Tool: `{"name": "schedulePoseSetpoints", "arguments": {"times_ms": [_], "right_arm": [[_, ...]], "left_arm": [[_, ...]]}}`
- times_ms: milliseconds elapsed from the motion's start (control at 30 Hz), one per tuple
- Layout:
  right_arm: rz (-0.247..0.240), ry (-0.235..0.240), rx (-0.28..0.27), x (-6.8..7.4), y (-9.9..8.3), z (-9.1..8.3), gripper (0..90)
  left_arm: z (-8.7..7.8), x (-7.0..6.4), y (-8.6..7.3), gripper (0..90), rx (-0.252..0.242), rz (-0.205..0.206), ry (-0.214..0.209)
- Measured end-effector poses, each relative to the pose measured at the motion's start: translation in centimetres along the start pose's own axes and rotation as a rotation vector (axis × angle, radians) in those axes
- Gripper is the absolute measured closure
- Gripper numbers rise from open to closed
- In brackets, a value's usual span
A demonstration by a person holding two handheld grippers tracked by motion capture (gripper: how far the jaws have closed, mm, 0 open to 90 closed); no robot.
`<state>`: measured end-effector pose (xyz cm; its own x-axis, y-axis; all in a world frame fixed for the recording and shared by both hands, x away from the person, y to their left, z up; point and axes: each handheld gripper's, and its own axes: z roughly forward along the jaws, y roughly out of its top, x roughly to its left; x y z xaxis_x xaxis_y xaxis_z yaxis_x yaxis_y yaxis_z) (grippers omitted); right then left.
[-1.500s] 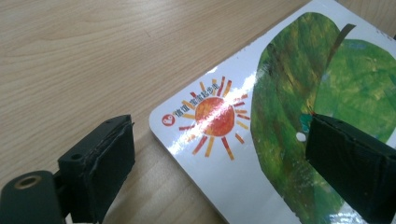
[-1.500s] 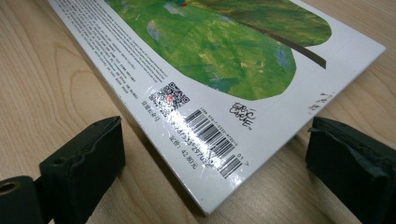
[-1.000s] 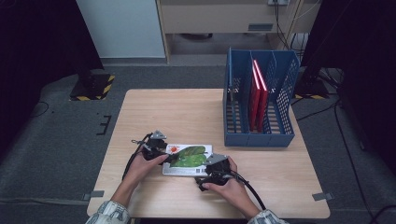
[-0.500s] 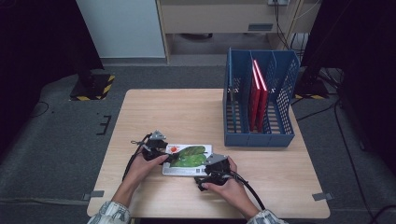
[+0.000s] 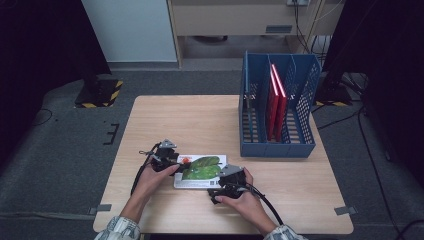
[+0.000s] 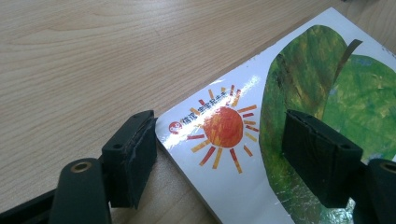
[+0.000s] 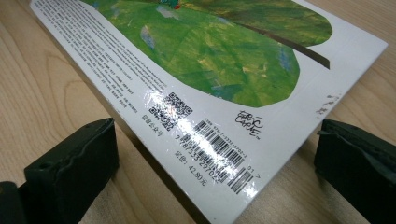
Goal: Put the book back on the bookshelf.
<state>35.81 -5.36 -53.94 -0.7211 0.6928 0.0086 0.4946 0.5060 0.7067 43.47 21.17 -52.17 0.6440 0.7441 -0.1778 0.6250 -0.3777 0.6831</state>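
A thin picture book [image 5: 201, 170] lies flat on the wooden table [image 5: 200, 120], its white back cover showing green leaves, a red sun [image 6: 226, 127] and a barcode [image 7: 219, 154]. My left gripper [image 5: 172, 161] is at the book's left end, open, one jaw over the cover and one beside the corner [image 6: 219, 158]. My right gripper [image 5: 223, 186] is at the book's near right corner, open, with the corner [image 7: 219, 163] between its spread jaws. Neither is shut on the book.
A blue mesh file rack [image 5: 278, 107] stands upright at the table's right rear with two red books [image 5: 275, 100] in it. Bare tabletop stretches behind the book and to the right front. Cables trail from both grippers toward the near edge.
Hardly any motion: both hands and grippers stay at the book's two ends, and the book lies in the same spot.
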Motion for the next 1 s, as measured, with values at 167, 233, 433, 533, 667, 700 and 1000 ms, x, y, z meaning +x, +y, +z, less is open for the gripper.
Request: {"name": "schedulePoseSetpoints", "arguments": {"times_ms": [167, 233, 433, 533, 667, 700, 1000], "right_arm": [[0.009, -0.007, 0.004, 0.1, 0.1, 0.0, 0.1], [0.01, -0.011, 0.002, 0.2, 0.1, 0.0, 0.1], [0.015, -0.013, 0.003, 0.2, 0.1, 0.1, 0.1], [0.014, -0.013, 0.001, 0.2, 0.1, 0.1, 0.1], [0.014, -0.012, 0.003, 0.2, 0.1, 0.1, 0.2], [0.014, -0.011, 0.003, 0.2, 0.1, 0.0, 0.2], [0.007, -0.003, 0.002, 0.4, -0.1, -0.1, 0.3]], "left_arm": [[-0.2, 0.0, 0.1, 27.1, -0.012, -0.006, 0.001], [-0.3, -0.1, 0.2, 27.1, -0.013, -0.011, 0.0], [-0.3, -0.2, 0.3, 27.1, 0.001, -0.001, 0.01], [-0.2, -0.1, 0.2, 27.8, 0.003, -0.005, 0.007], [-0.3, 0.0, 0.0, 28.1, 0.008, -0.006, 0.0], [-0.3, 0.0, 0.0, 27.6, 0.011, -0.006, 0.0], [-0.8, 0.2, -0.8, 26.8, 0.029, -0.029, -0.001]]}}
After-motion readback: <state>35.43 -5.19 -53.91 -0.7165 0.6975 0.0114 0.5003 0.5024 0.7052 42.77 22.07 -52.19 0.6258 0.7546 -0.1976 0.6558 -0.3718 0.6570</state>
